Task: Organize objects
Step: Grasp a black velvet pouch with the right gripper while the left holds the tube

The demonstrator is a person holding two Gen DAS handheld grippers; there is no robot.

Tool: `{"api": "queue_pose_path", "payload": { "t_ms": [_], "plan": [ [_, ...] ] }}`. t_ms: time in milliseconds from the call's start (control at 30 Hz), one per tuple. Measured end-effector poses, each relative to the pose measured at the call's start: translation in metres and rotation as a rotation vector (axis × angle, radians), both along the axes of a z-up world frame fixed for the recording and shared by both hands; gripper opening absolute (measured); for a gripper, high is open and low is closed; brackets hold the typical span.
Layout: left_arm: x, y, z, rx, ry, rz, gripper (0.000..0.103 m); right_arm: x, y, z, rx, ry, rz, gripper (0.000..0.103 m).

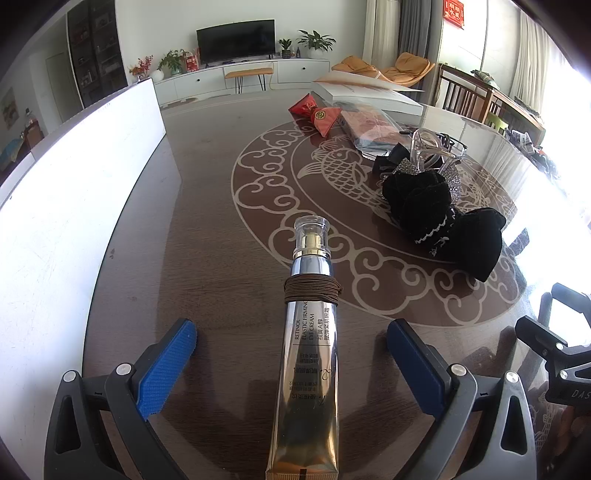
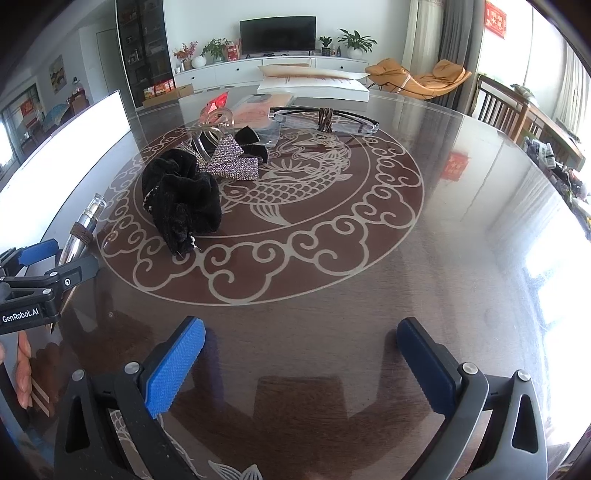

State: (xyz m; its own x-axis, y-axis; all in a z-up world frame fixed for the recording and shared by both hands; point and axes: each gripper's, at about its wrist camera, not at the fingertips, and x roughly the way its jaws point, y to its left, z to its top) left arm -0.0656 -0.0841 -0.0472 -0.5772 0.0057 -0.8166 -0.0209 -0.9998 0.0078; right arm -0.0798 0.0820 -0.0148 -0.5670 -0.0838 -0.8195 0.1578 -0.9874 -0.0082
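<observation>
Eye cream tube point(image 1: 308, 354) lies between wide-spread left gripper point(image 1: 291, 354) jaws, seemingly untouched; right gripper point(image 2: 301, 354) jaws wide, empty.

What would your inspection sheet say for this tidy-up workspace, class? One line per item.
Surface: dark glossy table with a fish motif.
Job's things: eye cream tube, brown hair ties wound round it, lying between the left gripper's open fingers; black scrunchies; rhinestone bow; glasses.
Clutter: red pouches, white box.
Grippers: left gripper open; right gripper open, nothing between its fingers.
Cables: nothing seen.
Surroundings: TV, plants, orange lounger.
</observation>
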Motion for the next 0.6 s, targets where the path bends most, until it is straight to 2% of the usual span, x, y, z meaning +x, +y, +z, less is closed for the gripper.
{"api": "queue_pose_path", "payload": {
  "t_ms": [133,167,267,367,400,433,467,500,533,600],
  "plan": [
    [0.0,0.0,0.0,0.0,0.0,0.0,0.103,-0.017,-0.018,0.004,0.013,-0.082,0.154,0.103],
    [0.0,0.0,0.0,0.0,0.0,0.0,0.103,-0.021,-0.026,0.009,0.017,-0.081,0.179,0.103],
    [0.0,0.0,0.0,0.0,0.0,0.0,0.103,-0.037,-0.057,0.034,0.032,-0.001,0.253,0.103],
    [0.0,0.0,0.0,0.0,0.0,0.0,0.103,-0.064,-0.089,0.035,0.068,-0.022,0.296,0.1],
    [0.0,0.0,0.0,0.0,0.0,0.0,0.103,-0.071,-0.096,0.032,0.081,-0.036,0.3,0.096],
    [0.0,0.0,0.0,0.0,0.0,0.0,0.103,-0.078,-0.102,0.029,0.082,-0.051,0.309,0.083],
    [0.0,0.0,0.0,0.0,0.0,0.0,0.103,-0.083,-0.106,0.025,0.073,-0.072,0.317,0.063],
    [0.0,0.0,0.0,0.001,0.0,0.0,0.103,-0.086,-0.106,0.021,0.058,-0.097,0.319,0.052],
    [0.0,0.0,0.0,0.0,0.0,0.0,0.103,-0.085,-0.103,0.018,0.041,-0.11,0.312,0.048],
    [0.0,0.0,0.0,0.0,0.001,0.0,0.103,-0.076,-0.09,0.02,0.012,-0.088,0.266,0.048]
  ]
}}
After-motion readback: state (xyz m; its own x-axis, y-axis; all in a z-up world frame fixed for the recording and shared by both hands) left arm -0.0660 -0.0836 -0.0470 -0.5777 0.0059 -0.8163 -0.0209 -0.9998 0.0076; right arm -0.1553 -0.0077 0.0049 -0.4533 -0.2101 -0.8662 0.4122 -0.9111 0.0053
